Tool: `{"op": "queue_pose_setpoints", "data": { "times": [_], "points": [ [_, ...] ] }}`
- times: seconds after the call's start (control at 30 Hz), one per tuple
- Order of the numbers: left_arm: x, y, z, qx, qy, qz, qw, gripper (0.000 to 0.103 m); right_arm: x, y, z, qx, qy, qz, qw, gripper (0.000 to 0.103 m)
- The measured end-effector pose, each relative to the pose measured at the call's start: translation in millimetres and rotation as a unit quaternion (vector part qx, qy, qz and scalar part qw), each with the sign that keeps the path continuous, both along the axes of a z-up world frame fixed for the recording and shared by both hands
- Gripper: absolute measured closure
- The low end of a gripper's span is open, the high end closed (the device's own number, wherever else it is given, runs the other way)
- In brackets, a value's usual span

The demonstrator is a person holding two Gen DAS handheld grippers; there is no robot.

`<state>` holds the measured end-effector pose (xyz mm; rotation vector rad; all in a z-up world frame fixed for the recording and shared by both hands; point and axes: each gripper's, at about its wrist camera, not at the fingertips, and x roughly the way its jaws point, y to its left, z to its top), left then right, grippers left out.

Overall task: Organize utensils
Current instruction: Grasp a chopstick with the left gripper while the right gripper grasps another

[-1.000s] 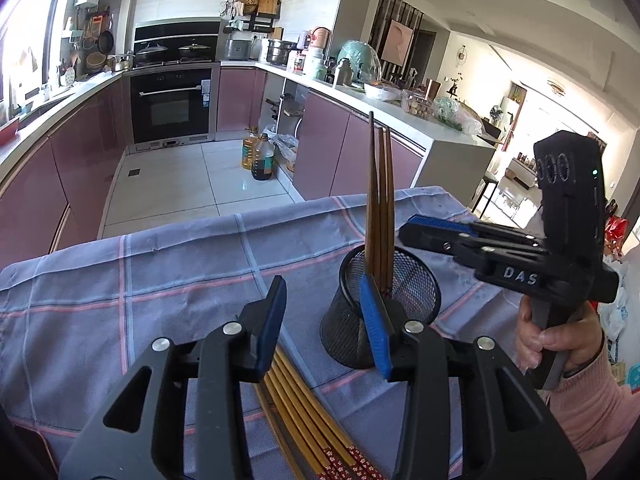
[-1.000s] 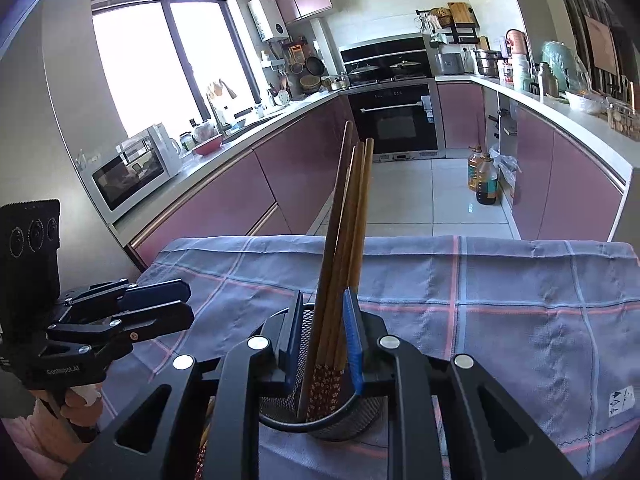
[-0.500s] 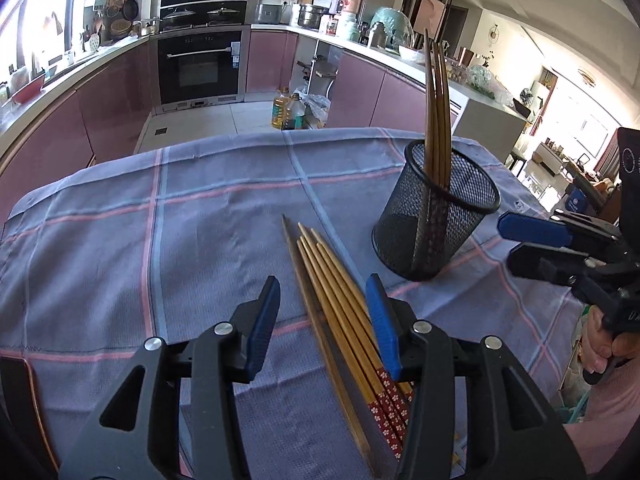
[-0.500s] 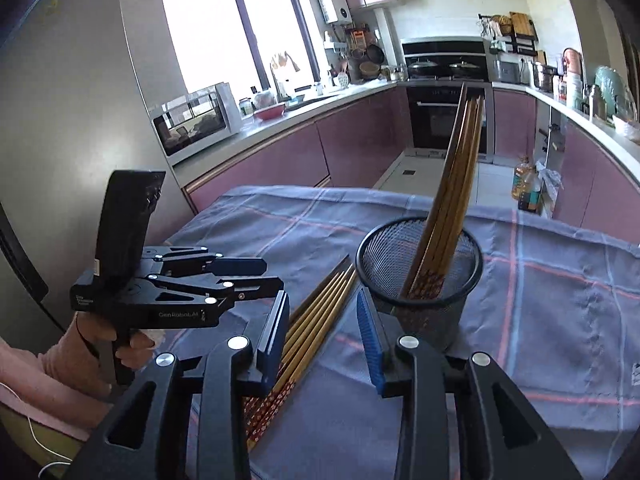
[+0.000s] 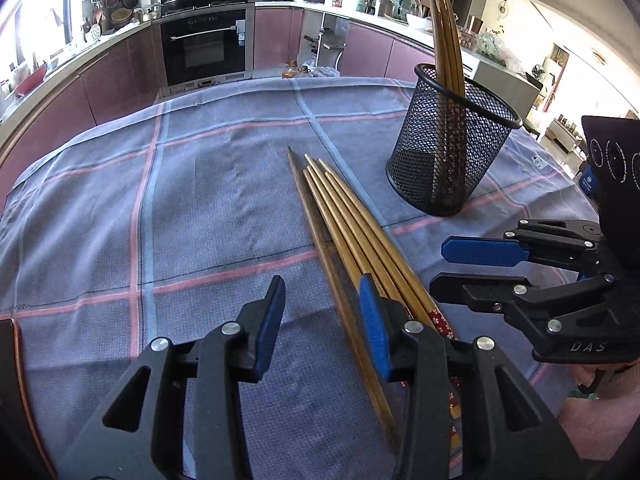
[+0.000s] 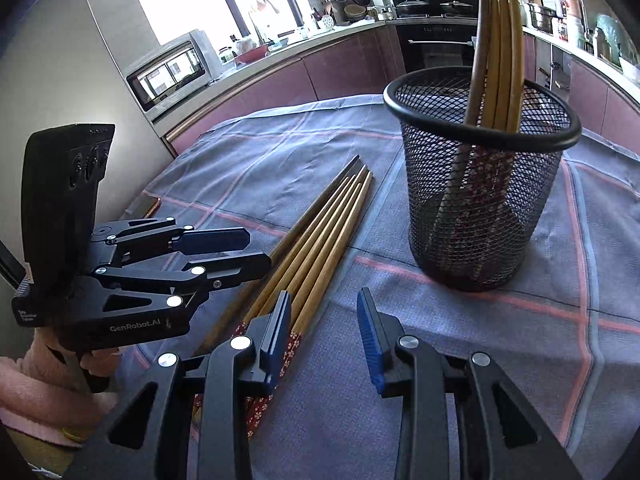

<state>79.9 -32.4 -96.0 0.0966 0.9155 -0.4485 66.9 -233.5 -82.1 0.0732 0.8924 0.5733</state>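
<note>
Left claw [image 5: 322, 320]: standing open with nothing clamped; its jaws have just been closing a little; it is hovering low over the handle end of the loose chopsticks, one chopstick passing under the gap and the others running beneath its right-hand finger; contact with them cannot be told.
Right claw [image 6: 324, 334]: standing open and gripping nothing; bare cloth is showing between its blue pads; its left-hand finger [image 6: 276, 332] is overlapping the patterned ends of the loose chopsticks.
Loose chopsticks [image 5: 352, 240]: five are lying flat side by side on the cloth, tips pointing away toward the kitchen, red flowered ends nearest the person; they are sitting just beside the mesh cup, not touching it.
Mesh cup [image 6: 480, 184]: standing upright on the worktop, black wire, round rim.
Chopsticks in the cup [image 6: 498, 40]: a few are leaning together against the rim, tips up, patterned ends down inside.
Worktop cloth [image 5: 200, 200]: grey-blue with pink and pale blue lines, covering the worktop.
Person: a hand in a pink sleeve [image 6: 44, 392] is holding the left claw's handle.
</note>
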Motion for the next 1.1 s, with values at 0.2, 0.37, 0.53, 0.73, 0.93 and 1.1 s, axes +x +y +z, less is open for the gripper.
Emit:
{"op": "queue_pose_setpoints", "data": {
  "times": [0.2, 0.37, 0.53, 0.73, 0.93, 1.1],
  "points": [
    [-3, -1, -4, 0.005, 0.001, -0.001, 1.0000, 0.069, 4, 7, -3, -0.004, 0.003, -0.004, 1.000, 0.070],
    [-3, -2, -5, 0.012, -0.002, -0.001, 0.9999, 0.072, 9, 19, -6, -0.013, 0.002, -0.008, 1.000, 0.070],
    [-3, -3, -5, 0.010, -0.001, 0.000, 1.0000, 0.077, 8, 24, -8, -0.028, -0.003, -0.009, 1.000, 0.071],
    [-4, -1, -6, 0.004, 0.000, 0.002, 1.0000, 0.079, 10, 25, -8, -0.034, -0.004, -0.013, 0.999, 0.073],
    [-5, 0, -7, 0.008, 0.001, 0.001, 1.0000, 0.079, 10, 21, -7, -0.046, -0.003, -0.021, 0.999, 0.073],
    [1, -2, -6, 0.017, -0.005, 0.003, 0.9998, 0.078, 13, 23, -7, -0.057, -0.006, -0.023, 0.998, 0.073]
  ]
}}
